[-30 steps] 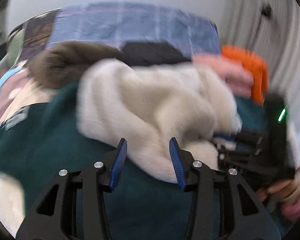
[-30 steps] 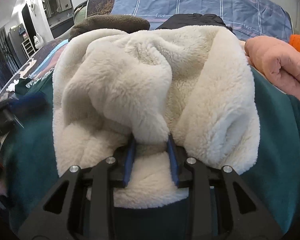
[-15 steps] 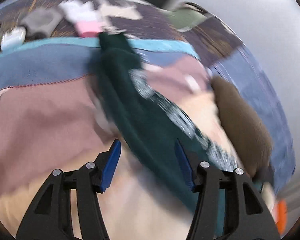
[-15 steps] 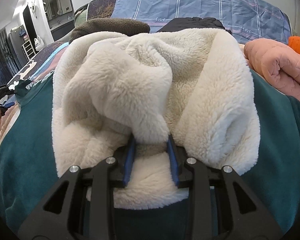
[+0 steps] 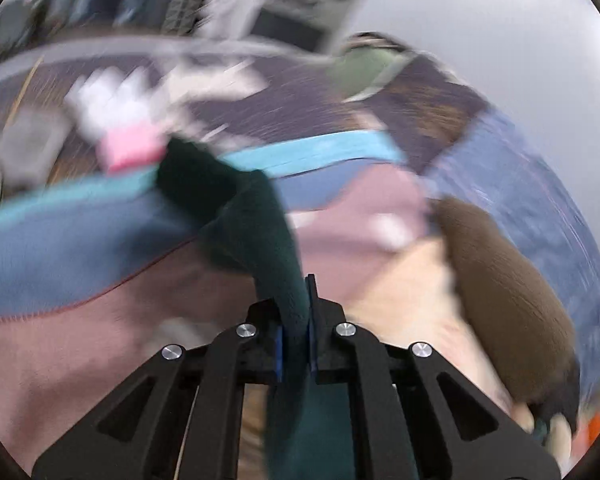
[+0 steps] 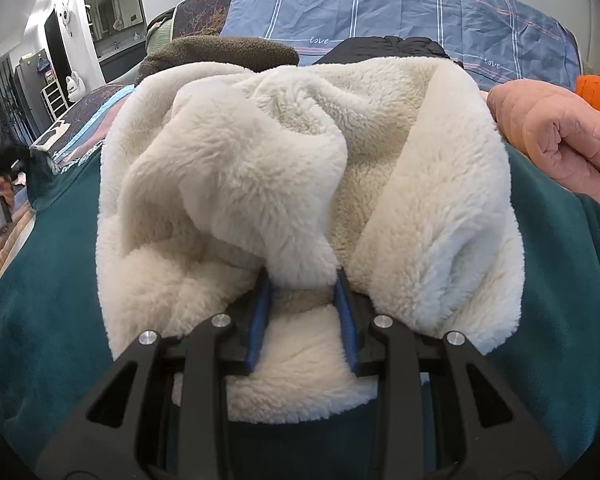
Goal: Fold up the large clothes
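The left gripper point(image 5: 294, 336) has just clenched its fingers on a green sleeve point(image 5: 260, 232), likely to draw it across for a fold. The right gripper point(image 6: 302, 312) grips a bunch of the white fleece lining point(image 6: 300, 184), pinning the garment steady on the bed point(image 5: 80, 320). Farther off lie a brown fleece point(image 6: 216, 52), a pink jacket point(image 6: 556, 140) and a blue checked cover point(image 6: 400, 12).
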Motion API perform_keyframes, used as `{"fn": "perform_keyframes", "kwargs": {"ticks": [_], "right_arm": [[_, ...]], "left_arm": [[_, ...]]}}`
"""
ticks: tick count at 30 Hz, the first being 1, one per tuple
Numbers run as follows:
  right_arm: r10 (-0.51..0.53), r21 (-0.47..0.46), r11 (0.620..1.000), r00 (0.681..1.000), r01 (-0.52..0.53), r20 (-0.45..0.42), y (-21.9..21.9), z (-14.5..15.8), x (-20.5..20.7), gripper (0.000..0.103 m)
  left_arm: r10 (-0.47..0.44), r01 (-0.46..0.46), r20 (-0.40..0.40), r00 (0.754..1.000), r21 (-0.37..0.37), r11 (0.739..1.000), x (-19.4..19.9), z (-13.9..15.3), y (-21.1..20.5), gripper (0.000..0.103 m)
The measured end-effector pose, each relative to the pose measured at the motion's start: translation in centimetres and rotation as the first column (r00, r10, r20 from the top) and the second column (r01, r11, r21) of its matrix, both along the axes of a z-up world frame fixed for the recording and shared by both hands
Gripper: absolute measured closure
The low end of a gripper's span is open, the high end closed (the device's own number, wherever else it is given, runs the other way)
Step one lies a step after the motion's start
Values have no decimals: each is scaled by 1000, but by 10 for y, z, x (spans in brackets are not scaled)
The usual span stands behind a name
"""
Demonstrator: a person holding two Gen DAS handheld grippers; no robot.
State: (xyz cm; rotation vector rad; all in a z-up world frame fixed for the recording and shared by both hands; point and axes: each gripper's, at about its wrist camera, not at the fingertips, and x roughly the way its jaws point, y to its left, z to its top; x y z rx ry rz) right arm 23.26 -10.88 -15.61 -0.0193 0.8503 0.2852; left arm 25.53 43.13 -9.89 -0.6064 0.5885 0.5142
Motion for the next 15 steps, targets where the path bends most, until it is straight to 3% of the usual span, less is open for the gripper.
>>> {"fn": "perform_keyframes", "kwargs": {"ticks": [2, 4, 5, 7, 9, 10, 12, 13, 15], "right_arm": [[0, -1, 1000, 1000, 0, 0, 0, 0, 0, 71], [1, -2, 1000, 1000, -1, 0, 0, 0, 0, 71], [1, -2, 1000, 1000, -1, -1, 0, 0, 0, 71], [1, 0, 1000, 1000, -1, 0, 0, 0, 0, 71], [2, 13, 1000, 1000, -2, 0, -2, 1, -1, 71], [0, 24, 1000, 1000, 0, -1, -3, 2, -1, 71], [-10, 67, 998, 1000, 11, -18, -12, 9, -3, 71], [-20, 112, 993, 999, 23, -33, -22, 17, -7, 71], [-30, 181, 983, 999, 38, -45, -41, 32, -18, 61]], "left_arm": [[-118, 113, 74, 990, 68, 991, 1, 36, -44, 95], [-259, 242, 146, 955, 124, 962, -3, 70, -95, 95], [-368, 342, 198, 908, 154, 927, -8, 92, -135, 95], [-503, 465, 249, 828, 198, 863, -16, 115, -186, 95], [-649, 605, 280, 707, 235, 760, -26, 134, -252, 95], [-724, 681, 282, 630, 248, 689, -32, 139, -290, 95], [-811, 769, 249, 529, 265, 582, -41, 139, -344, 94], [-850, 805, 204, 486, 275, 526, -46, 133, -373, 94], [-894, 849, 100, 438, 281, 447, -51, 114, -414, 89]]}}
